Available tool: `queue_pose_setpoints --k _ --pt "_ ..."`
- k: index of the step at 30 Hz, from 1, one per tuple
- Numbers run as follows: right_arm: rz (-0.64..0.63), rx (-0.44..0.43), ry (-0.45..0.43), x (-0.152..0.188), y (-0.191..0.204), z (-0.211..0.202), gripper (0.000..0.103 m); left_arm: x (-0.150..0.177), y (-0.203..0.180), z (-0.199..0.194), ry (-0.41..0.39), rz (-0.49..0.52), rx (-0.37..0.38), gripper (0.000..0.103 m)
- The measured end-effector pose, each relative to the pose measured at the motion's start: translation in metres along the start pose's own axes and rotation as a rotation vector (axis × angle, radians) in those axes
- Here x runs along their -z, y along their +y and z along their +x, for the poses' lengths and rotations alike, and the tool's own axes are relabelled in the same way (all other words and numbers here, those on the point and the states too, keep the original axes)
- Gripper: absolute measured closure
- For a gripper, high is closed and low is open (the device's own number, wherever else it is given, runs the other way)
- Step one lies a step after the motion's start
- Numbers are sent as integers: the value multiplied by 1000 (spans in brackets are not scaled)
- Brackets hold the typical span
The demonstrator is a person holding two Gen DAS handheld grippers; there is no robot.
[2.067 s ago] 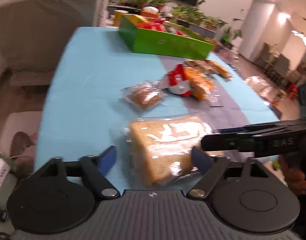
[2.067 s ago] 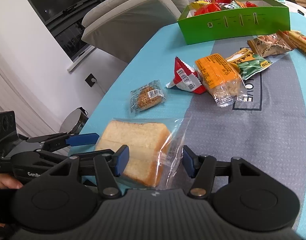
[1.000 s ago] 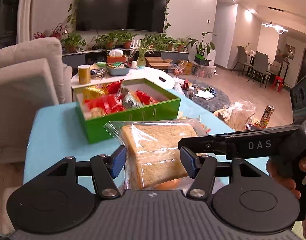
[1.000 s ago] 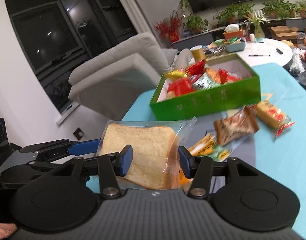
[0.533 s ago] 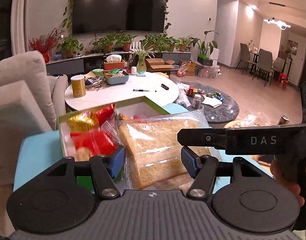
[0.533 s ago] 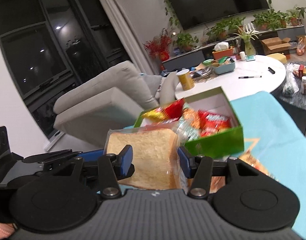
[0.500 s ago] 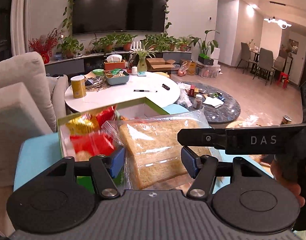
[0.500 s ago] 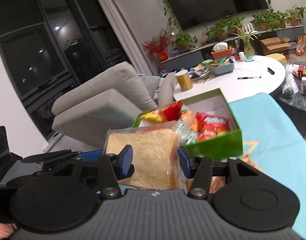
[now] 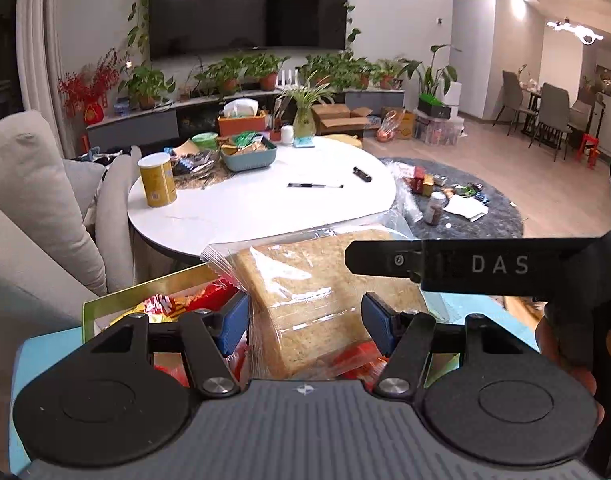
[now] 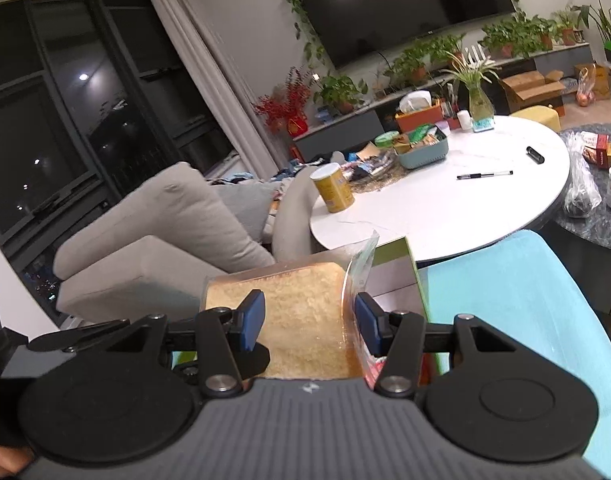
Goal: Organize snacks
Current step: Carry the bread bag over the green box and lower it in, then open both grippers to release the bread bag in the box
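A clear bag of sliced bread (image 9: 313,288) hangs in the air, held from both sides. My left gripper (image 9: 305,320) is shut on its near end, blue pads pressing the bag. My right gripper (image 10: 310,320) is shut on the same bread bag (image 10: 301,312); one of its black fingers (image 9: 389,259) crosses in from the right. Directly under the bread lies the green snack box (image 9: 145,288), with red and yellow packets (image 9: 165,304) inside. In the right wrist view the box's far wall (image 10: 391,256) shows just behind the bread.
The blue tablecloth (image 10: 505,300) runs right of the box. Behind it stands a white round table (image 9: 245,208) with a yellow can (image 9: 157,180), a teal tray and a pen. A grey sofa (image 10: 165,232) is at the left, a dark low table (image 10: 593,224) at the right.
Both grippers have carried the bread forward across the table. The green box has slid from ahead of the bread to underneath it, and the white table looms closer.
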State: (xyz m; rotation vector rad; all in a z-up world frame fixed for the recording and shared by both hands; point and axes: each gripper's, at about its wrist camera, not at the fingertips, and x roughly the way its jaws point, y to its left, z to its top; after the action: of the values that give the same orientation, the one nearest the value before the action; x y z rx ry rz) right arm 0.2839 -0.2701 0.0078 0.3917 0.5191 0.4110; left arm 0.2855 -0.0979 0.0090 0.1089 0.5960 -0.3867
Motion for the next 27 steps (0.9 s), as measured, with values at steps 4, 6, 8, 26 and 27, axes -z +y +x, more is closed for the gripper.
queue_pose_setpoints --k 4,6,8,26,27 --pt "-11 18 19 -1 -4 20 51 -5 8 21 15 -9 -17 45" --pt "-6 22 25 -2 -7 28 51 -6 11 30 22 -12 -20 45" --pt "2 29 31 -3 -11 34 51 -5 14 39 30 -11 -15 43" --pt "8 88 -52 -10 -8 -4 47 -11 8 6 -42 31 -100 26" --pt "6 85 -54 -9 -6 -11 47 -10 8 0 -44 32 -101 26"
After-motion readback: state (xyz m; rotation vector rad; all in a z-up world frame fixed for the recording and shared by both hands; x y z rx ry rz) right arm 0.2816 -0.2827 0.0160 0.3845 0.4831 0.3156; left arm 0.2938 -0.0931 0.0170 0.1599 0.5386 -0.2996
